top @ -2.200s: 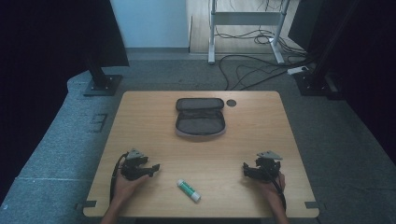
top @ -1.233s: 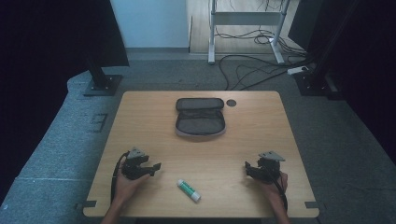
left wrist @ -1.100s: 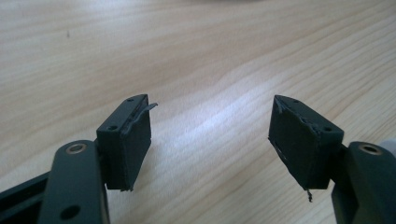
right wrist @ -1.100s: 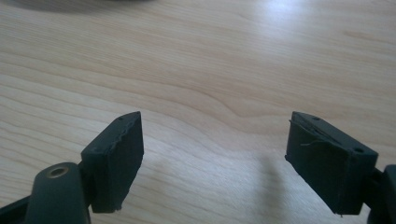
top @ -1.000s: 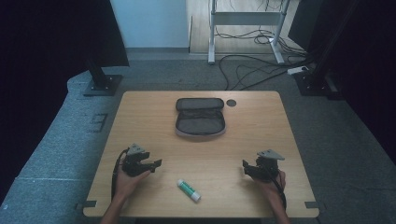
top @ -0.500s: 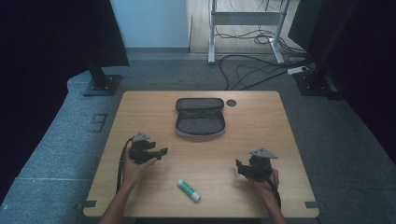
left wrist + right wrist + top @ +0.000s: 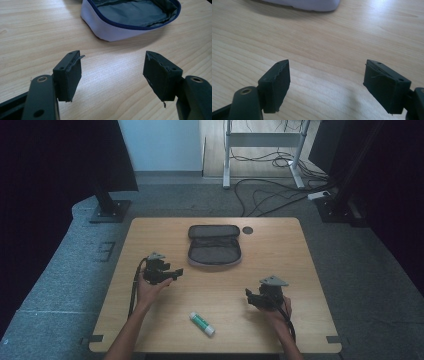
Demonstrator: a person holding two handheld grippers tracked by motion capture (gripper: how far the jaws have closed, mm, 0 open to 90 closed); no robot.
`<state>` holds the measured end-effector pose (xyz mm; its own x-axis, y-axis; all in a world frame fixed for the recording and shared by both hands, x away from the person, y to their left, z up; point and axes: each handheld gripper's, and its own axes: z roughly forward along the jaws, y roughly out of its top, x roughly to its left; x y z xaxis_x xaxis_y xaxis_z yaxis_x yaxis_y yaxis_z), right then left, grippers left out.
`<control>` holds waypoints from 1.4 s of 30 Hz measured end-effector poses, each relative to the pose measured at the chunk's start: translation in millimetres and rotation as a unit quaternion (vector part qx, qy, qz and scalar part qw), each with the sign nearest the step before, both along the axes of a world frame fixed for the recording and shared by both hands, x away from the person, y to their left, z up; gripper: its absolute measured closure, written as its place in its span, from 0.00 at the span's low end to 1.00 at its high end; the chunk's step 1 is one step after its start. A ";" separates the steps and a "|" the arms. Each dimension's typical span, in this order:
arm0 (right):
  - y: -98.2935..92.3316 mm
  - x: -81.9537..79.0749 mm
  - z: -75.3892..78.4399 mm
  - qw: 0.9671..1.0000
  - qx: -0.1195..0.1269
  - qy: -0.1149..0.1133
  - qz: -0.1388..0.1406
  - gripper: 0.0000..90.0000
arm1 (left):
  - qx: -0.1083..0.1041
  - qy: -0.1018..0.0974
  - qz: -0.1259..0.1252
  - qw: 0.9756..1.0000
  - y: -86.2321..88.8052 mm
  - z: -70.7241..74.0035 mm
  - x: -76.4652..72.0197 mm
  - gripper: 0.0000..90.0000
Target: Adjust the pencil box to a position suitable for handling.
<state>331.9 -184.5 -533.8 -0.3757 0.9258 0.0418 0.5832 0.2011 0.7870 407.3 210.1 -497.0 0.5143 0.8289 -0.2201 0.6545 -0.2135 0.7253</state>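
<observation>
Both grippers are up and empty. Right gripper (image 7: 248, 296) sits at about four o'clock on the table (image 7: 295, 245), jaws spread wide, nothing between them but bare wood in the right gripper view. Left gripper (image 7: 178, 272) at about nine o'clock, jaws spread just as wide, pointing toward the middle of the table.

Nearest the person, at six o'clock, lies the glue stick (image 7: 202, 324), white body with a green band, flat on the wood and untouched, between the two hands but apart from both.

Further out, at twelve o'clock, the pencil case (image 7: 214, 251) lies unzipped, its grey lining open to the ceiling. Just beside it at one o'clock, a small dark round spot (image 7: 247, 230), too small to tell what it is.

My read: this is the approach, with no grasp made yet. The left looks lined up on the case, likely to steady its rim, and the right is the closer one to the stick. Next move calls for swinging the right jaws down across the stick's short axis.

From above you get the whole layout. In the left gripper view you get the case (image 7: 130, 20) up close: pale outer wall, dark blue zip edge.
</observation>
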 end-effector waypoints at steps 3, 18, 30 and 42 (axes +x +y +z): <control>3.7 2.8 1.3 1.000 0.001 -0.004 0.002 0.25 | -0.004 0.000 0.003 1.000 -3.3 -1.8 5.0 0.36; 12.1 10.4 -1.3 1.000 0.003 0.002 0.012 0.24 | 0.016 0.010 0.015 1.000 -21.4 1.4 37.9 0.36; 8.6 11.5 -1.0 1.000 0.001 0.005 0.011 0.24 | 0.028 0.015 0.026 0.999 -25.2 -1.3 61.2 0.36; 4.5 11.0 -3.2 1.000 0.004 0.009 0.008 0.24 | 0.033 0.028 0.027 0.999 -40.1 -8.0 87.7 0.36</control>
